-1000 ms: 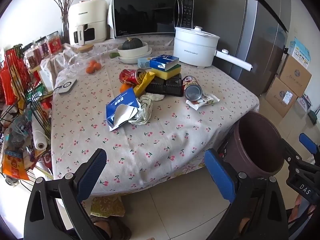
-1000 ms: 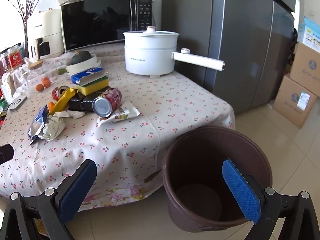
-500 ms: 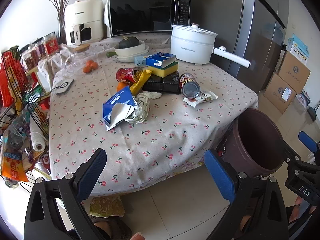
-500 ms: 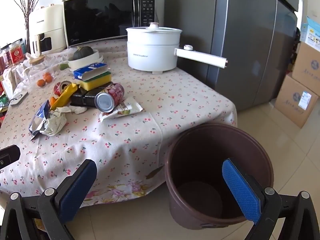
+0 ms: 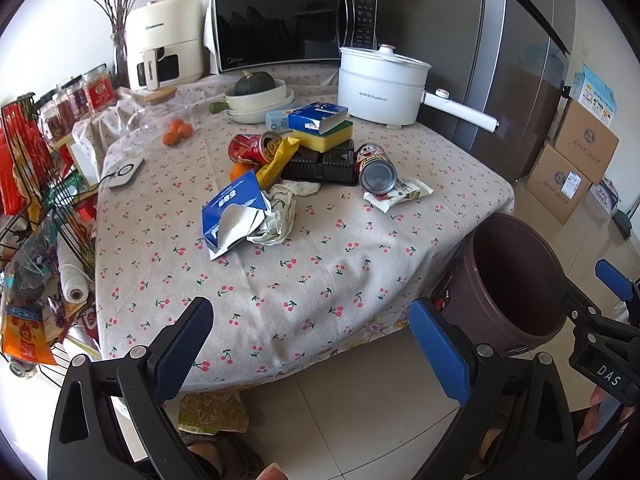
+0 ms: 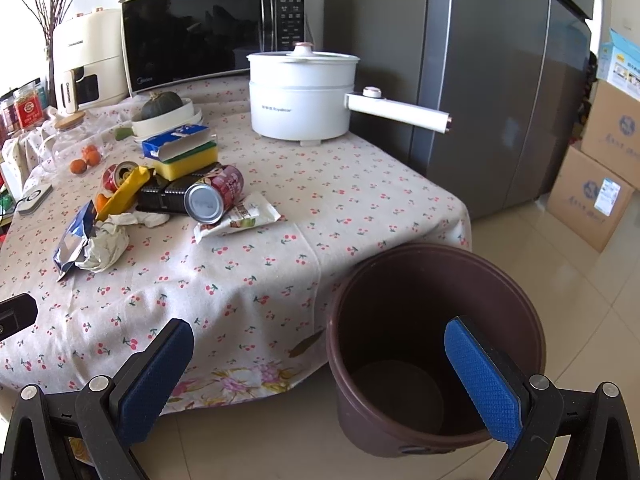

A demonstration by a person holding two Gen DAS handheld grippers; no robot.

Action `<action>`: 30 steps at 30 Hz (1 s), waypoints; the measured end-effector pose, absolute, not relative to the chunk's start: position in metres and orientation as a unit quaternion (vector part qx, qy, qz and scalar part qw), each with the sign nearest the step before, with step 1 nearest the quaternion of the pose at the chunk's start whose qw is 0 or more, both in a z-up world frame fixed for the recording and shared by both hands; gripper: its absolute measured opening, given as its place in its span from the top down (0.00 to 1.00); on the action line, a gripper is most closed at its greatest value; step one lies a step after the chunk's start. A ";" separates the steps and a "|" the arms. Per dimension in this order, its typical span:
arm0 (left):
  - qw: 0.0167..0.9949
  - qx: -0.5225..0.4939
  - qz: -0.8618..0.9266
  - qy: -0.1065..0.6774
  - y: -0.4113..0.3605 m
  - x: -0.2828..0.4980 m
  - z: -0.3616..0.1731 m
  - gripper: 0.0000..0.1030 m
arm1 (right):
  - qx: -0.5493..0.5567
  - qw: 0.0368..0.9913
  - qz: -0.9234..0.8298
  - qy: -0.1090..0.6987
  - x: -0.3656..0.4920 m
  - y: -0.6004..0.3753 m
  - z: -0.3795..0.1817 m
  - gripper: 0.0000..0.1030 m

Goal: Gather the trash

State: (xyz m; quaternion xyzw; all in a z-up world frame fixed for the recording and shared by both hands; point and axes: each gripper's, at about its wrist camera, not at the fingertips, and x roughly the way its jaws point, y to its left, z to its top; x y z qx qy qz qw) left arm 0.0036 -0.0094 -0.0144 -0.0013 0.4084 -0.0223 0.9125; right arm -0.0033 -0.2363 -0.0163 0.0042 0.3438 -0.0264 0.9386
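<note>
Trash lies in the middle of the cherry-print table (image 5: 280,280): a torn blue packet (image 5: 232,212) with crumpled paper (image 5: 280,216), a yellow wrapper (image 5: 276,160), two red cans (image 5: 248,146) (image 5: 374,166) and a snack wrapper (image 5: 400,194). The same pile shows in the right wrist view, with the blue packet (image 6: 74,240), a can (image 6: 214,196) and the snack wrapper (image 6: 240,218). An empty brown bin (image 6: 432,312) stands on the floor by the table's near right corner. My left gripper (image 5: 312,340) is open, off the table's front edge. My right gripper (image 6: 320,368) is open, beside the bin's rim.
A white electric pot (image 5: 380,84), microwave (image 5: 292,26), air fryer (image 5: 164,52), bowls with a squash (image 5: 256,96), sponge and blue box (image 5: 320,124) and black tray (image 5: 320,162) are further back. A wire rack (image 5: 36,200) stands left. Fridge (image 6: 480,80) and cardboard boxes (image 6: 600,184) are right.
Both grippers have moved a little closer to the table and lower; the trash pile looks nearer. Both stay open and empty.
</note>
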 end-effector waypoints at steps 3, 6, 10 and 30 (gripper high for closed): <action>0.913 -0.001 -0.022 0.408 -0.009 0.003 -0.015 0.03 | 0.004 0.939 -0.027 0.344 -0.003 -0.236 -0.017 0.00; 0.913 -0.001 -0.023 0.408 -0.009 0.004 -0.014 0.03 | 0.004 0.938 -0.029 0.344 -0.003 -0.237 -0.017 0.00; 0.913 -0.001 -0.022 0.408 -0.010 0.004 -0.015 0.03 | 0.006 0.938 -0.031 0.345 -0.003 -0.239 -0.017 0.00; 0.913 0.001 -0.021 0.408 -0.011 0.004 -0.015 0.03 | 0.006 0.937 -0.036 0.346 -0.003 -0.239 -0.019 0.00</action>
